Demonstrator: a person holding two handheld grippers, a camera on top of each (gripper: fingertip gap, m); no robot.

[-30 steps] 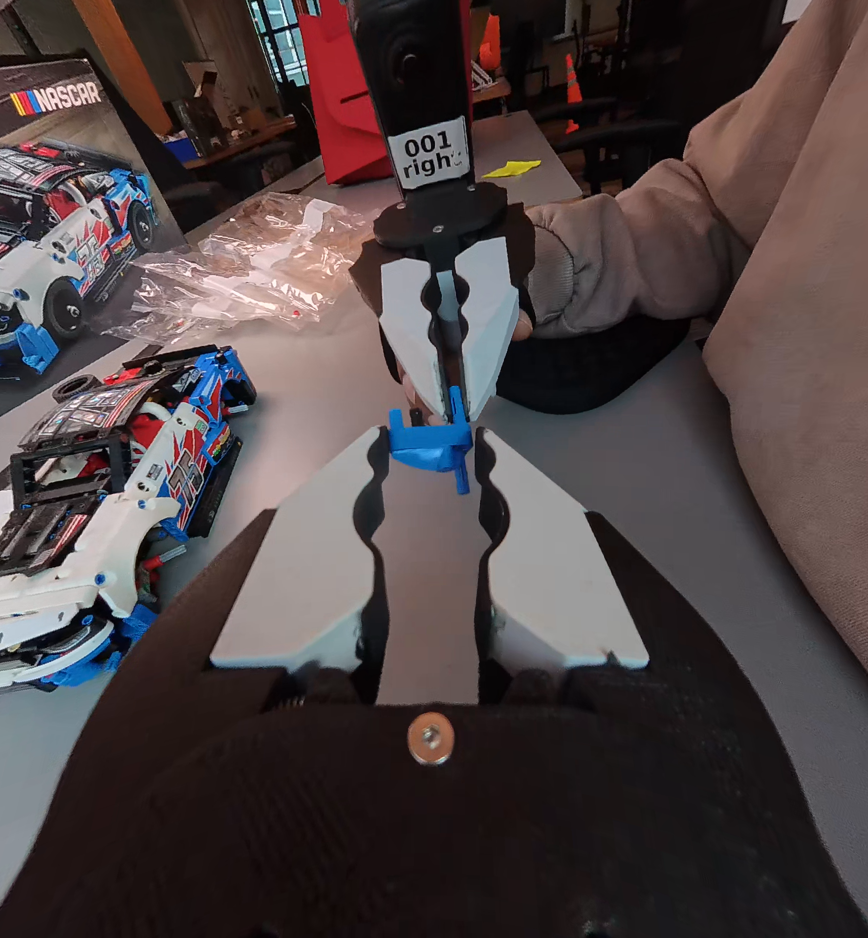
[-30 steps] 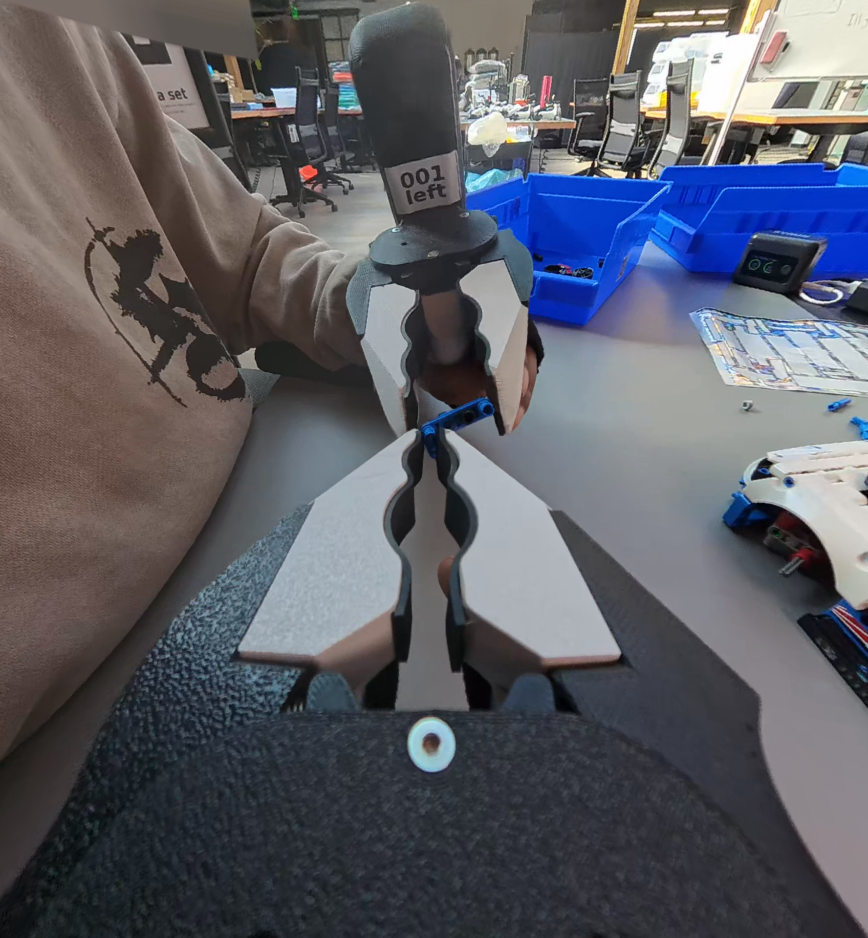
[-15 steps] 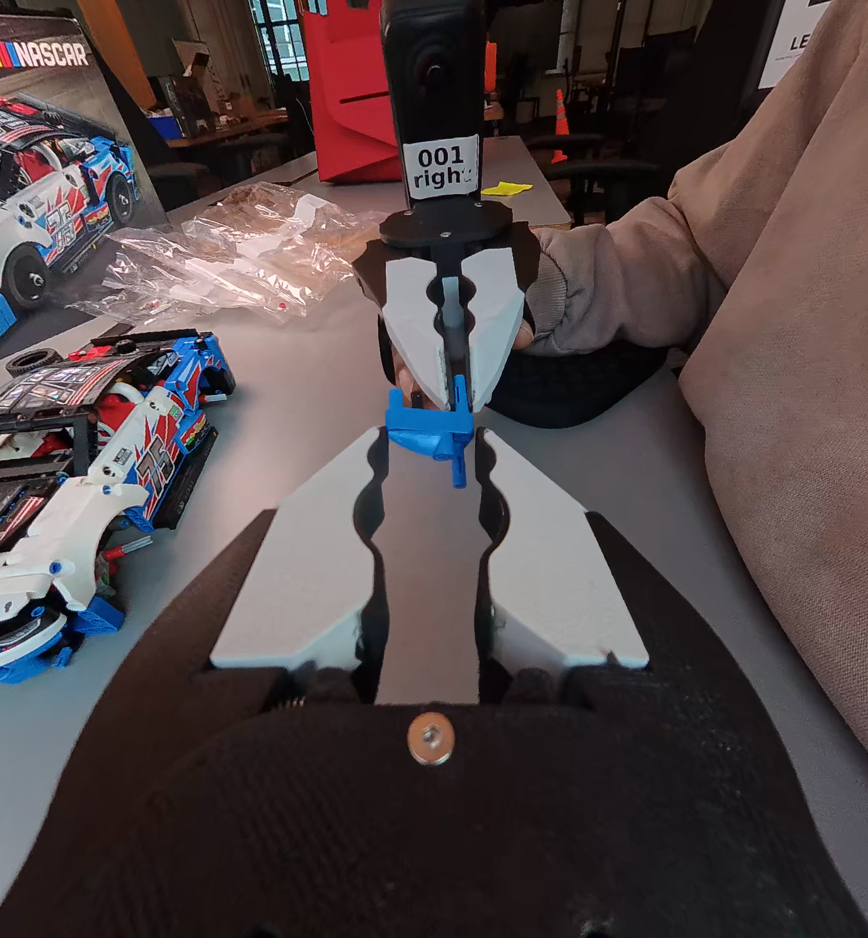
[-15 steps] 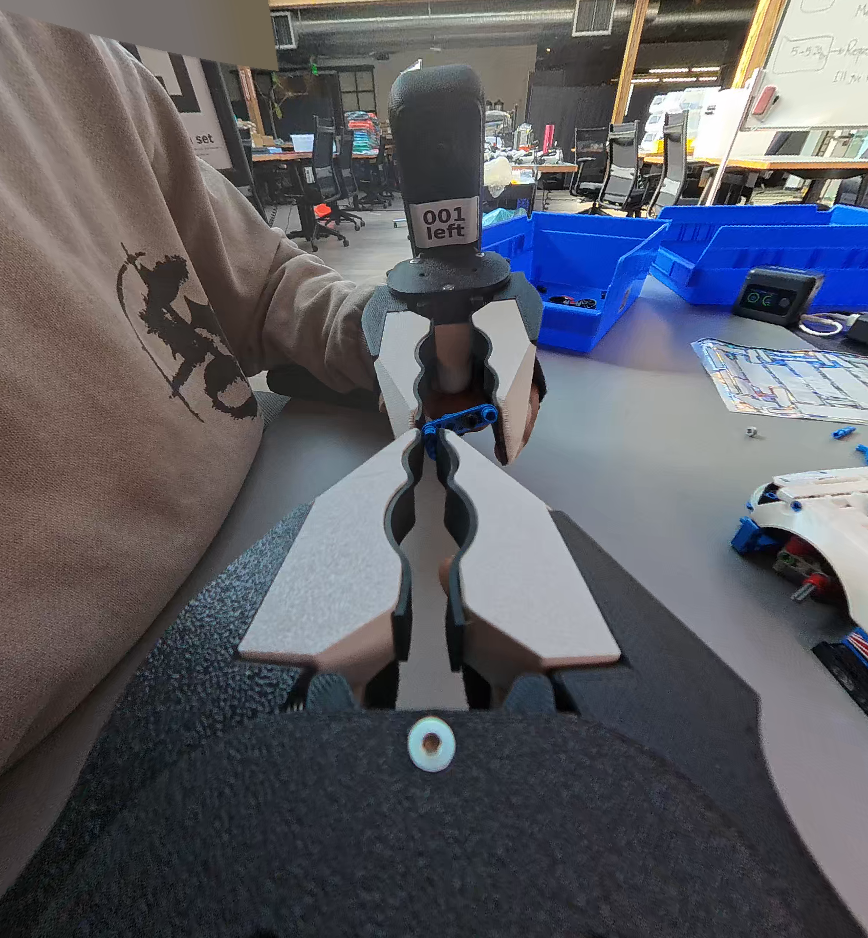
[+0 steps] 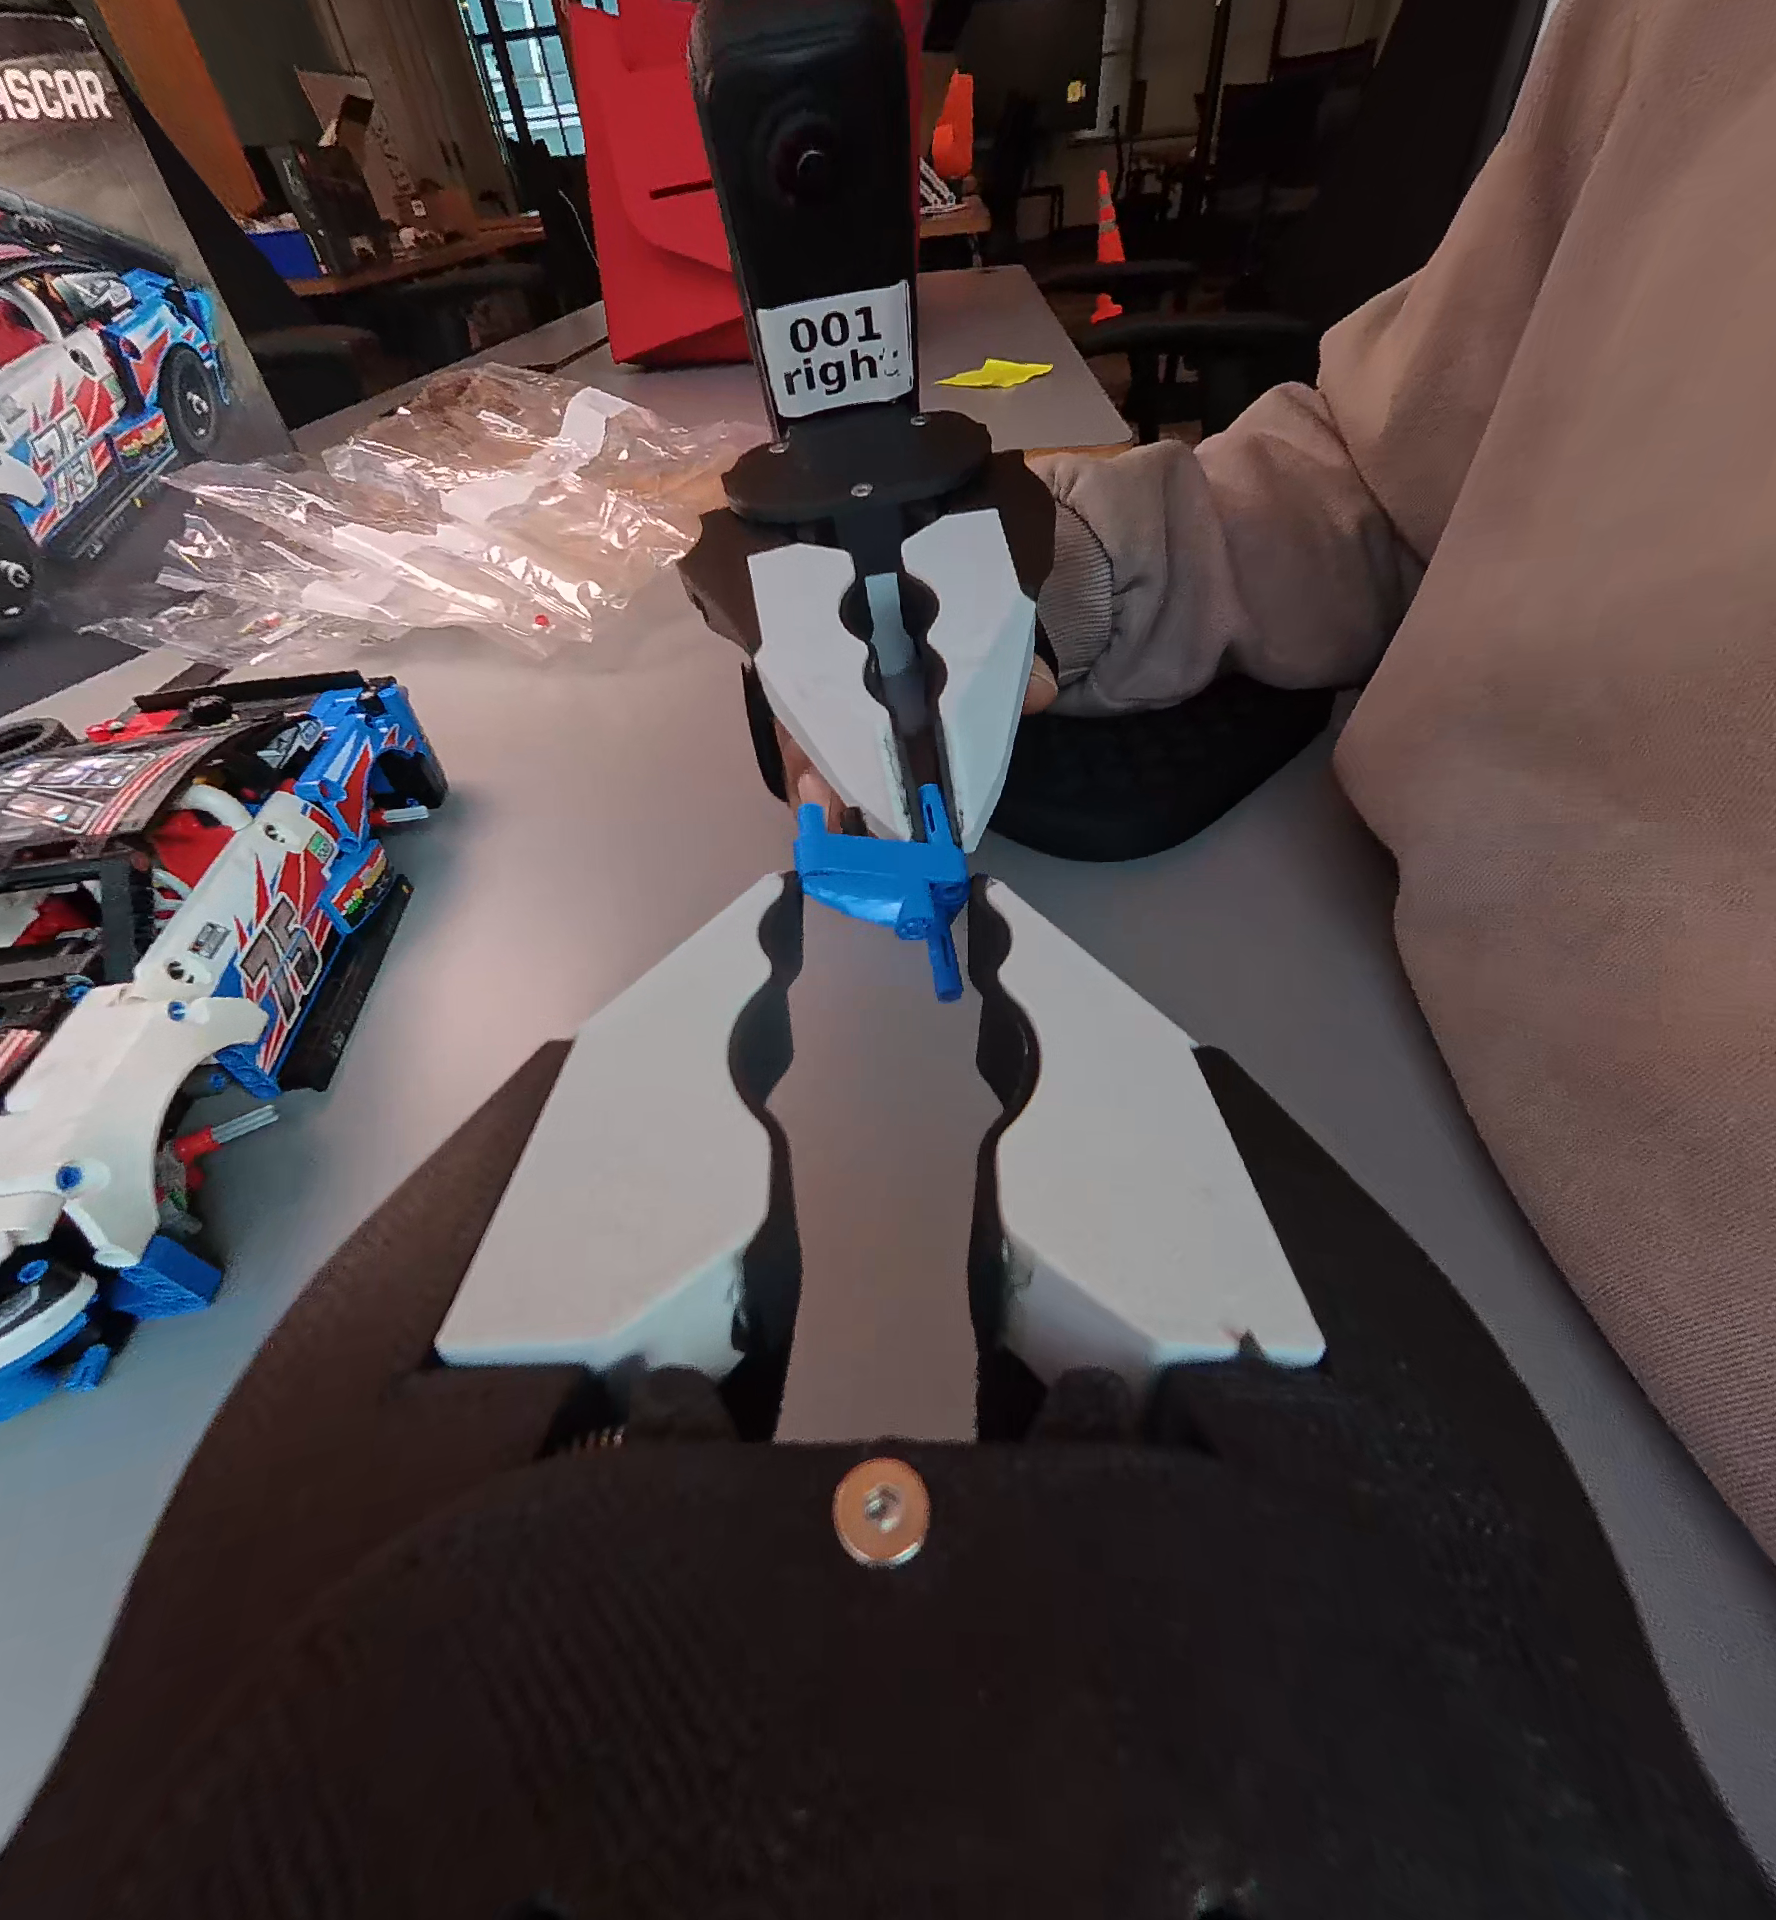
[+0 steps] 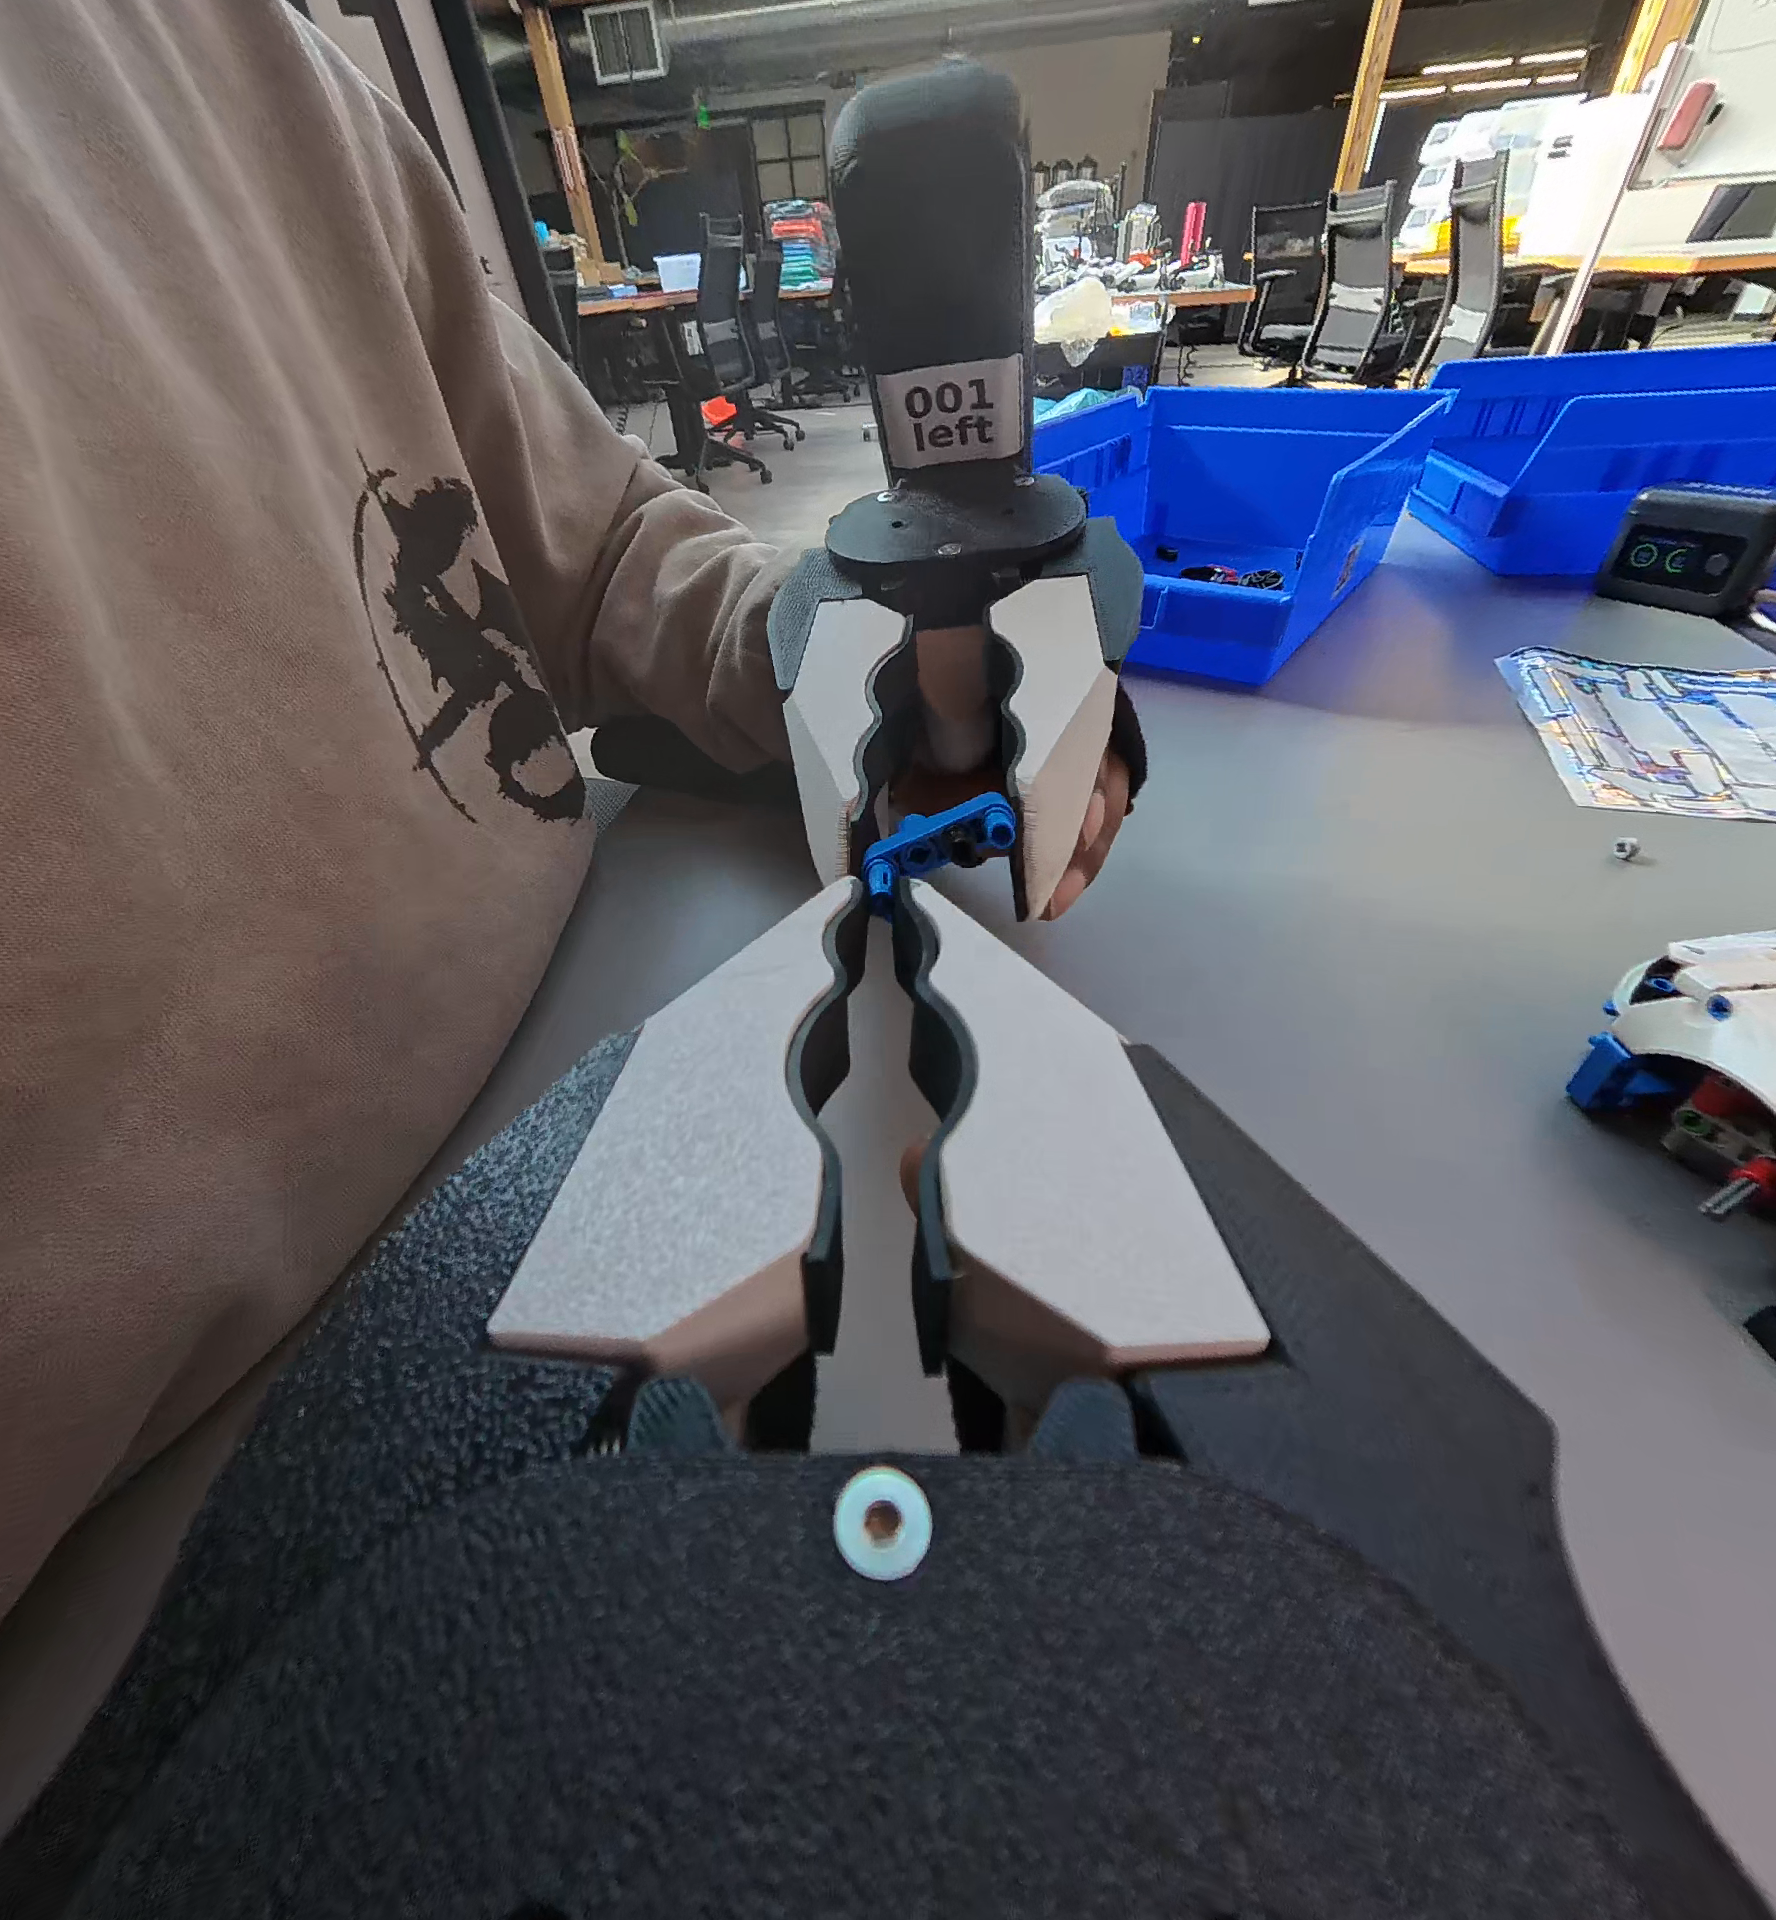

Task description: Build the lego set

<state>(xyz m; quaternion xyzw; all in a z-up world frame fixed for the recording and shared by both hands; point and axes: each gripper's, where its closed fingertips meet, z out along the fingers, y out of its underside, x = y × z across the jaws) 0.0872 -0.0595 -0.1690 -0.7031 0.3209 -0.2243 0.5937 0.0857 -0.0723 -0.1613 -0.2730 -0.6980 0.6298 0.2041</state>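
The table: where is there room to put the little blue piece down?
Bare grey table lies between the lego car and the grippers, and between the car's nose and the blue bins. It is crowded by the plastic bags and paper sheet.

Two grippers (image 5: 879,883) (image 6: 884,894), one car model (image 5: 136,987), two blue bins (image 6: 1268,520), one box (image 5: 53,343)

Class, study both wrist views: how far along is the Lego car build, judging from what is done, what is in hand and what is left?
Done: the car already has its white and blue body, roof and stickers. In hand: the left gripper and right gripper, both shut, hold a small blue sub-assembly between them above the table. Left: that piece is not yet on the car, and a loose tyre lies beside it.
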